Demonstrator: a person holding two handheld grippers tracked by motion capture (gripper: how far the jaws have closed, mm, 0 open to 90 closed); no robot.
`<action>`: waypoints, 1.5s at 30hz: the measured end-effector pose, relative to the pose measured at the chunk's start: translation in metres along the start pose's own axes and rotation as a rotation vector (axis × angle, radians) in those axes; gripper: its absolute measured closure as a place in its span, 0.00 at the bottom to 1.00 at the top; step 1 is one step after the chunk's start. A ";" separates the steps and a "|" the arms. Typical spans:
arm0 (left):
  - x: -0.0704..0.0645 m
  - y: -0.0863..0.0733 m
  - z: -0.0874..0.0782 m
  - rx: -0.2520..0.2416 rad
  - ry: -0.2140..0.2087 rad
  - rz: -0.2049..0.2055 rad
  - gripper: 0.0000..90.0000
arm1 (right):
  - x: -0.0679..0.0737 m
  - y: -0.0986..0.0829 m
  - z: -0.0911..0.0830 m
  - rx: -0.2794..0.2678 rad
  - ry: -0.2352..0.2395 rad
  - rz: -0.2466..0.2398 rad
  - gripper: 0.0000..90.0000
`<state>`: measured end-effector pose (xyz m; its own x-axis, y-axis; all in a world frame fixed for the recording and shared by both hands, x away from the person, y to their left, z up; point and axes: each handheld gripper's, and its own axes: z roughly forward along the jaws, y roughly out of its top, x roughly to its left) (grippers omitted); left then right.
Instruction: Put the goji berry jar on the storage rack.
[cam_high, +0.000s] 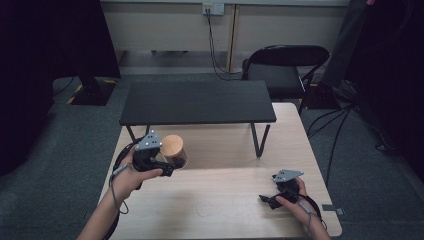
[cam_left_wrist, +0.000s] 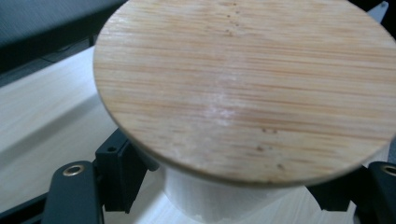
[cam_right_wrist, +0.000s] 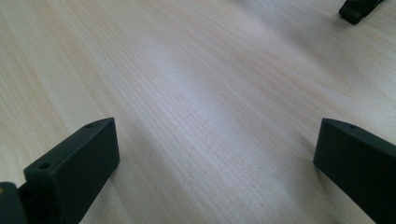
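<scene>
- I'm holding the jar (cam_high: 175, 151) in my left gripper (cam_high: 167, 167), jaws clamped on the body just below the bamboo lid (cam_left_wrist: 243, 84); it's sitting near the left edge of the table (cam_high: 240, 200), just in front of the black shelf (cam_high: 197, 102).
- Jaws are bracketing the white body on both sides in the left gripper view; I'm judging the grip as low enough to avoid levering the lid off.
- I'm keeping the jar upright and moving slowly, since something dark and reddish is showing through the side; contents unclear.
- My right gripper (cam_high: 270, 199) is resting near the right front corner, jaws wide apart over bare wood, free to steady the base.
- I'm not seeing any brand, label or writing on lid or body.
</scene>
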<state>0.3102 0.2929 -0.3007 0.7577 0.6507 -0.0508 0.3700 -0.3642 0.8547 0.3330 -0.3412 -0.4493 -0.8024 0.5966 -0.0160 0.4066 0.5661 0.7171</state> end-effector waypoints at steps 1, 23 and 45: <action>0.000 0.004 -0.001 0.000 0.004 0.001 0.28 | 0.000 0.000 0.000 0.000 0.000 0.000 0.00; 0.010 0.079 0.013 0.004 0.121 0.000 0.28 | 0.000 0.000 0.000 0.000 0.000 0.000 0.00; 0.025 0.105 0.054 0.050 0.263 -0.096 0.28 | 0.000 0.000 0.000 -0.001 0.001 -0.001 0.00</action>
<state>0.3971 0.2352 -0.2398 0.5547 0.8320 0.0111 0.4647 -0.3208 0.8253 0.3333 -0.3414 -0.4494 -0.8034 0.5952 -0.0163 0.4050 0.5664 0.7178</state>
